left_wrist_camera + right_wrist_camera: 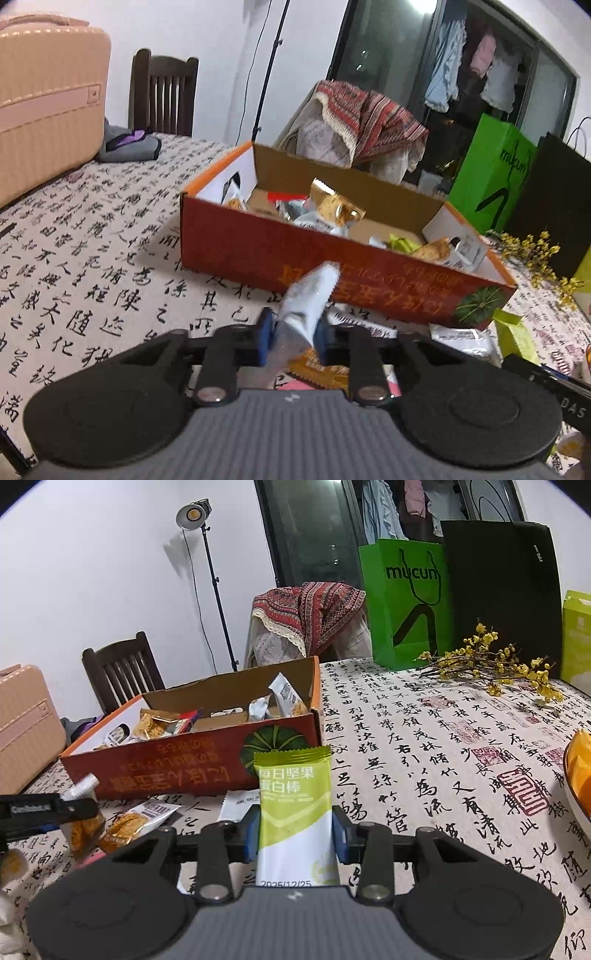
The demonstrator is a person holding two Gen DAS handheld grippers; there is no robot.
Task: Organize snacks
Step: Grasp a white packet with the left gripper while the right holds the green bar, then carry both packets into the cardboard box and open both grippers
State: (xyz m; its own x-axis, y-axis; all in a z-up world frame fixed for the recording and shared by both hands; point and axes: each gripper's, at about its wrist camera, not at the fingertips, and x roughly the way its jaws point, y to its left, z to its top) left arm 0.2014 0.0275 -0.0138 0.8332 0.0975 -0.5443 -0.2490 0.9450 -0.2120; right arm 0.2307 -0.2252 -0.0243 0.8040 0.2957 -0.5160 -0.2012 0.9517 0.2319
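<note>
Left gripper [293, 338]: fingers closing hard on a white-and-silver snack packet [308, 302]; the blue pads are pinching its lower half, and the packet is sticking up and leaning toward 1 o'clock, blurred in the left wrist view.
Right gripper [297, 830]: fingers standing partly apart and gripping a green-and-white nut bar [295, 805] by its edges; the bar is standing upright between the pads, crimped end up at 12 o'clock.
Snack box [280, 258]: a red-orange open carton sitting on the tablecloth [81, 266], at 12 to 1 o'clock from the left gripper and at 10 to 11 o'clock from the right one. Several packets are already lying inside.
Loose snacks: an orange-printed packet [138, 821] and a white wrapper [238, 801] are lying on the cloth just in front of the box; more packets are showing under the left gripper, hard to tell apart.
Step in hand: both hands are carrying one packet each, so this is looking like the carry toward the box, the pick-up being done.
Next move, as I judge it: each packet is needing to clear the near wall of the box before the fingers let go; the left one is hanging close to that wall, so it is calling for a lift first.
Risk: the left packet is slanting and thinly pinched, so it may be slipping if swung fast.
Remaining: the loose packets on the cloth are waiting their turn.
</note>
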